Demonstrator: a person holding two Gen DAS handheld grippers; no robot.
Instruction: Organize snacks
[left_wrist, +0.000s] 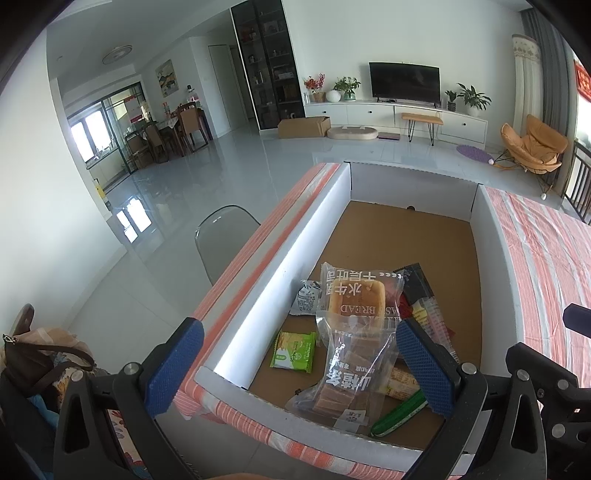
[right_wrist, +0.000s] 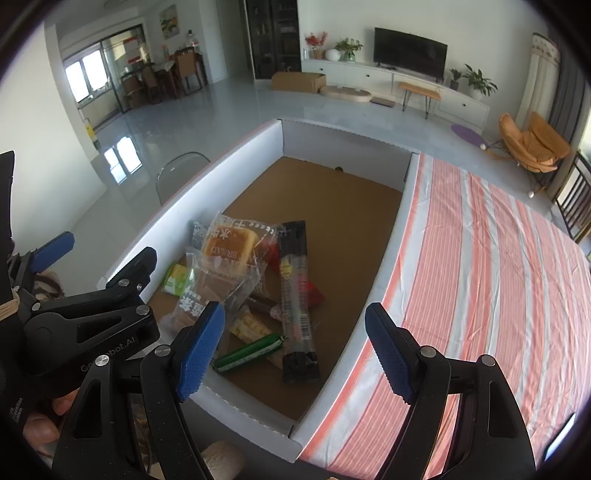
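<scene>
Snacks lie piled at the near end of the white box (right_wrist: 236, 162) on the striped tablecloth (right_wrist: 480, 258): bread packet (left_wrist: 356, 301), green wafer pack (left_wrist: 293, 349), black stick pack (right_wrist: 295, 291). Left gripper (left_wrist: 299, 369) and right gripper (right_wrist: 295, 350) hover above, both spread wide, gripping nothing.

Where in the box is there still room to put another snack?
The far half of the box floor is bare, between the snack pile and the far wall. A bare strip also runs along the right wall beside the long black packet. The near left corner is crowded around the bread bag.
</scene>
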